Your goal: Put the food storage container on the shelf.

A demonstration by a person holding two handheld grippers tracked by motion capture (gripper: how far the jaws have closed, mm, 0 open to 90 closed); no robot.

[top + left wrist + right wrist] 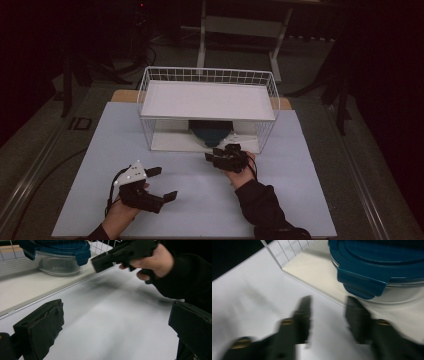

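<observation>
Glass container with blue lid, on lower shelf of wire rack.

Container (384, 272) resting on lower tray of white wire rack (207, 100), lid latched on. Right gripper (221, 154) just in front of rack, jaws partly apart, nothing between them, container's lid tab just beyond. Left gripper (161, 183) well apart over white table (295, 200), jaws wide, holding nothing.

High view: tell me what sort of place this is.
Probably a lab or workshop set up for recording. A white table bears just a wire rack, dark stands and cables ring it on the floor, and hand-held claws work there.
</observation>
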